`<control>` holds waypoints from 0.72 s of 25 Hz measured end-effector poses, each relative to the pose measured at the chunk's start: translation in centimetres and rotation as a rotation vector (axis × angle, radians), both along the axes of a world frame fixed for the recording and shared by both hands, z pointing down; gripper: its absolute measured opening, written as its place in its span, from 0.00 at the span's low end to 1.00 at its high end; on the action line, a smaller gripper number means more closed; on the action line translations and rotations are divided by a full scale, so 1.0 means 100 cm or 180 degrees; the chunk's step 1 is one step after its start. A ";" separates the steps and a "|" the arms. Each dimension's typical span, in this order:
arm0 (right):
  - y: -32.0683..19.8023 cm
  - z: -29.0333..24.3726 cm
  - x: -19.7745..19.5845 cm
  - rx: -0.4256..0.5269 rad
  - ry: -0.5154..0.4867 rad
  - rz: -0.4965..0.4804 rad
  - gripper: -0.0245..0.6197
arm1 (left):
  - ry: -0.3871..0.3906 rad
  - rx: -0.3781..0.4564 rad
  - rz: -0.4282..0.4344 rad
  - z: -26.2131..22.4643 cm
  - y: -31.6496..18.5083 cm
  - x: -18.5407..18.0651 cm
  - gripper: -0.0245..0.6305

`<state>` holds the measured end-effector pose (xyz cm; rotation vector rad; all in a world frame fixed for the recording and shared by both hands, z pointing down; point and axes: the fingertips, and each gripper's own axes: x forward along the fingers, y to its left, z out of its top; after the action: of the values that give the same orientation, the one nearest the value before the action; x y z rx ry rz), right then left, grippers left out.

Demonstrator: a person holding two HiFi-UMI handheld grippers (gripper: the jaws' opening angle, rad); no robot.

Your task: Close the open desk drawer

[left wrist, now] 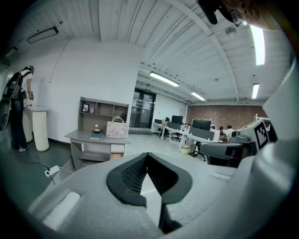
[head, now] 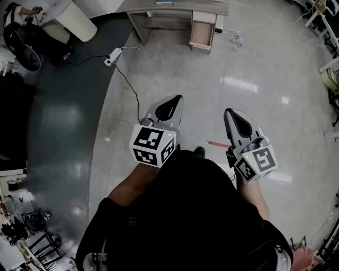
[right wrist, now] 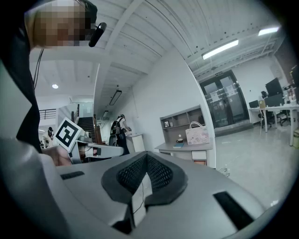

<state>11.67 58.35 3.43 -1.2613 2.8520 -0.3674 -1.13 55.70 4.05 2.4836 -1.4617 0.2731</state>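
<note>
A grey desk (head: 177,8) stands far ahead at the top of the head view, its drawer (head: 202,33) pulled out toward me, wood inside showing. Both grippers hang near my body, well short of the desk. My left gripper (head: 177,98) is shut with nothing in it, and my right gripper (head: 228,111) is shut and empty too. The left gripper view has the desk (left wrist: 96,136) and drawer (left wrist: 117,156) small beyond the closed jaws of the left gripper (left wrist: 147,155). In the right gripper view the right gripper (right wrist: 146,154) points at the desk (right wrist: 183,147) and drawer (right wrist: 199,162).
A power strip (head: 113,55) with a black cable lies on the floor left of the desk. A white round pedestal (head: 77,21) and a person (head: 20,33) are at the far left. A thin red stick (head: 217,143) lies between the grippers. A bag (left wrist: 117,128) sits on the desk.
</note>
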 end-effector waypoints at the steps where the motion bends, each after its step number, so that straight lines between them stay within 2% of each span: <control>1: 0.001 -0.001 0.002 0.0004 0.0001 0.0004 0.05 | -0.0002 -0.0003 0.0002 0.000 0.001 0.001 0.05; 13: -0.021 0.003 0.035 -0.0019 -0.0240 0.0074 0.06 | -0.0066 -0.0012 0.0002 0.004 -0.022 0.025 0.05; 18: -0.048 0.009 0.029 -0.0084 -0.0270 0.0037 0.06 | -0.0073 -0.0014 -0.0039 0.008 -0.047 0.016 0.05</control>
<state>14.60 53.60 4.32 -1.2346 2.7773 -0.4484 0.48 50.98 4.81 2.4753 -1.4830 0.3032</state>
